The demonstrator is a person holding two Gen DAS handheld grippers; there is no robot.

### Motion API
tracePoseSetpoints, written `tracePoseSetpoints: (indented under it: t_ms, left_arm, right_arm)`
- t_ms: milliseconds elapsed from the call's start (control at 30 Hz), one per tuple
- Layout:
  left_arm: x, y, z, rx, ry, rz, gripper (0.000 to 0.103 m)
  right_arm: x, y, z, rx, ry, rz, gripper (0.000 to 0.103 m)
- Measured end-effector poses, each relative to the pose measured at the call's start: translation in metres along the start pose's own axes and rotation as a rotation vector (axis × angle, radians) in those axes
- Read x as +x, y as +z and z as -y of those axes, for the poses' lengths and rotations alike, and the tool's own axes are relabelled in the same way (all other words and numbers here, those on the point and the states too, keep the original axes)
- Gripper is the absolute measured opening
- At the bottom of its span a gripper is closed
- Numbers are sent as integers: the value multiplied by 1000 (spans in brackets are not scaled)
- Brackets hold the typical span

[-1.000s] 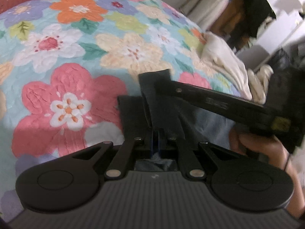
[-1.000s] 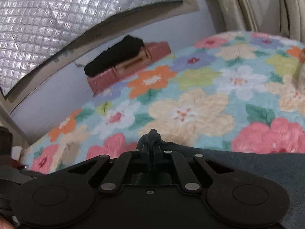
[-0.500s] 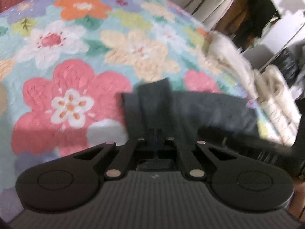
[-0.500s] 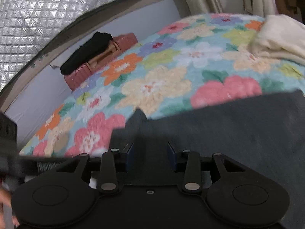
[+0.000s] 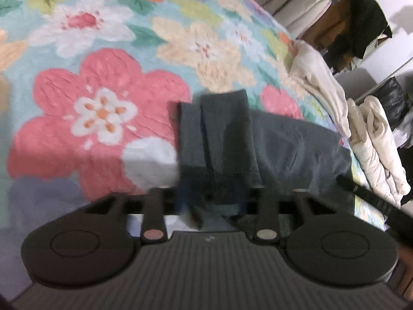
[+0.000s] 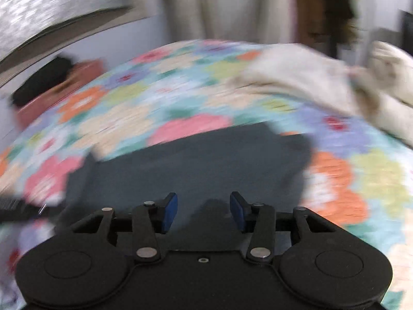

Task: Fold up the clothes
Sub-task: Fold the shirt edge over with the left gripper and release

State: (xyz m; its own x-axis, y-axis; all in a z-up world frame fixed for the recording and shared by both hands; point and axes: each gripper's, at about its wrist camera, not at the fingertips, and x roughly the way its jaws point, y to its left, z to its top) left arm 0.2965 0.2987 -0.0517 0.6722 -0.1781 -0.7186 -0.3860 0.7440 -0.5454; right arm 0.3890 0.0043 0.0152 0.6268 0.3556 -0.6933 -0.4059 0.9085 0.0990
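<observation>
With both jaws opening, we let the dark garment (image 5: pixel 278 144) settle on the flowered bed (image 5: pixel 108 59), its near fold between our left hand-held gripper (image 5: pixel 214 196), the right hand-held gripper (image 6: pixel 204 211) empty, so snagged cloth could undo it.

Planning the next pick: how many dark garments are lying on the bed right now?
1: the dark grey garment, folded, on the floral bedspread ahead of both grippers. More could lie out of view.

Floral bedspread (image 5: pixel 108 59), pale curtains (image 6: pixel 227 7), quilted silver window cover (image 6: pixel 51 2).
</observation>
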Motion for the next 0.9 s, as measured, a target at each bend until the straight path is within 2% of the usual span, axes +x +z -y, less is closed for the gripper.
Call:
tracePoseSetpoints:
  t_ms: [33, 67, 100, 133, 167, 233, 300, 333, 367, 433, 500, 600, 733, 867, 900]
  left_arm:
    - [1, -1, 2, -15, -14, 8, 61]
    - [1, -1, 6, -1, -15, 28, 58]
    - [1, -2, 10, 13, -15, 47, 50]
    - [2, -2, 15, 49, -5, 49, 21]
    - [5, -3, 19, 94, 23, 42, 11]
    - [4, -5, 24, 134, 43, 61, 6]
    - [-3, -5, 27, 144, 56, 94, 5]
    - [-7, -5, 27, 146, 60, 112, 4]
    - [-12, -6, 27, 136, 56, 129, 4]
    - [-23, -8, 24, 114, 35, 150, 4]
    - [-34, -12, 23, 99, 9, 177, 4]
    - [-42, -22, 23, 77, 74, 177, 4]
    - [-11, -35, 27, 131, 308, 82, 2]
    - [-21, -26, 18, 59, 225, 136, 4]
    - [-21, -25, 16, 56, 215, 133, 4]
  right_arm:
    - [3, 4, 11, 41, -25, 2, 57]
    - [7, 7, 23, 87, -32, -2, 57]
    - [12, 11, 35, 133, -40, -7, 57]
    - [18, 14, 46, 173, -39, -16, 60]
    - [27, 16, 55, 205, -29, -32, 64]
    - [44, 20, 67, 236, -67, -61, 67]
    - [54, 22, 73, 264, -140, -55, 68]
    - [57, 21, 76, 275, -129, -49, 68]
    - [62, 20, 79, 278, -78, -51, 64]
    - [69, 20, 82, 242, 17, -54, 5]
    - [60, 24, 79, 148, 5, 23, 4]
    - [47, 23, 85, 101, -9, 131, 3]
    - [77, 14, 95, 84, -76, 52, 3]
    - [78, 13, 99, 133, -64, 56, 5]
    - [74, 13, 103, 177, -43, 50, 11]
